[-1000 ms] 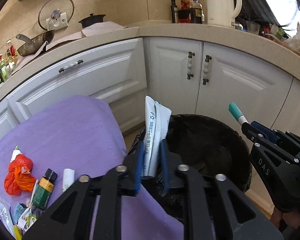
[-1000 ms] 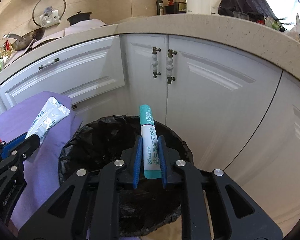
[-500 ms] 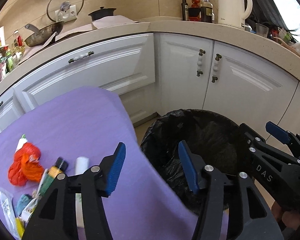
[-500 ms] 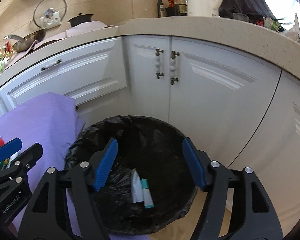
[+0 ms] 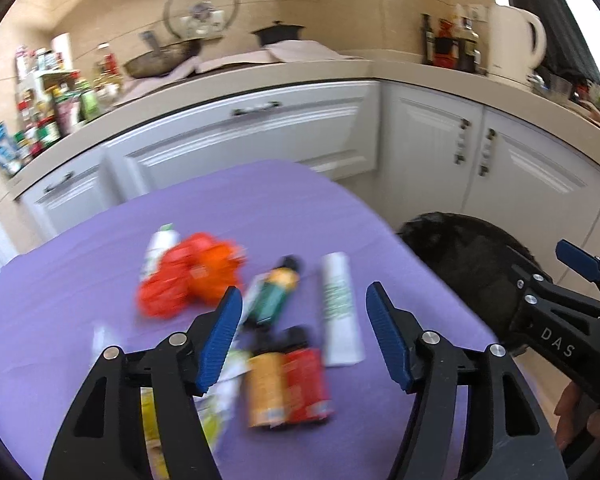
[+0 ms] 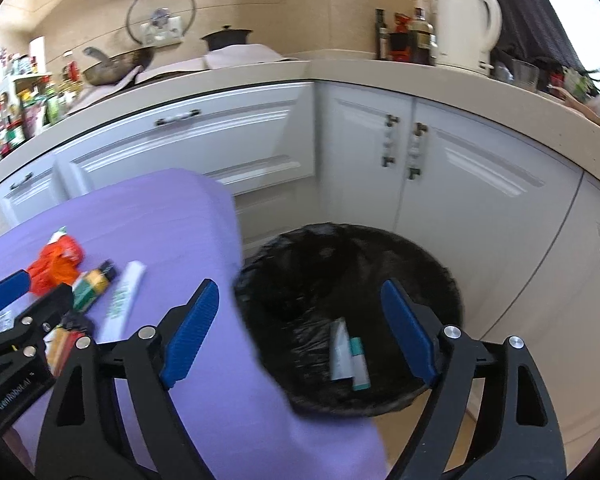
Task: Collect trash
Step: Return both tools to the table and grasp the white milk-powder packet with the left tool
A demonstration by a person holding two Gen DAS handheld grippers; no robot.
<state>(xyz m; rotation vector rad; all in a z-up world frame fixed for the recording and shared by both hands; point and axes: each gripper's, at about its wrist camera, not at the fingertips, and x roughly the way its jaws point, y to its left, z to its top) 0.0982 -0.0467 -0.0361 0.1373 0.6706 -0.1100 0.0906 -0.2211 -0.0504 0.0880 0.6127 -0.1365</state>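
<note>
Change: left gripper (image 5: 304, 340) is swinging from bin (image 6: 440, 276) to table (image 5: 80, 260), frame center.
Jaws: both spread wide, holding nothing.
Right gripper (image 6: 300, 332): hovering over bin.

A purple-covered counter (image 5: 260, 208) carries loose trash: an orange-red net bag (image 5: 188, 276) near the middle, a green bottle (image 5: 274, 296) at its 3 o'clock, then a white tube (image 5: 340, 312). Two small bottles, orange (image 5: 265, 390) and red (image 5: 306, 386), lie touching at 6 o'clock.
</note>
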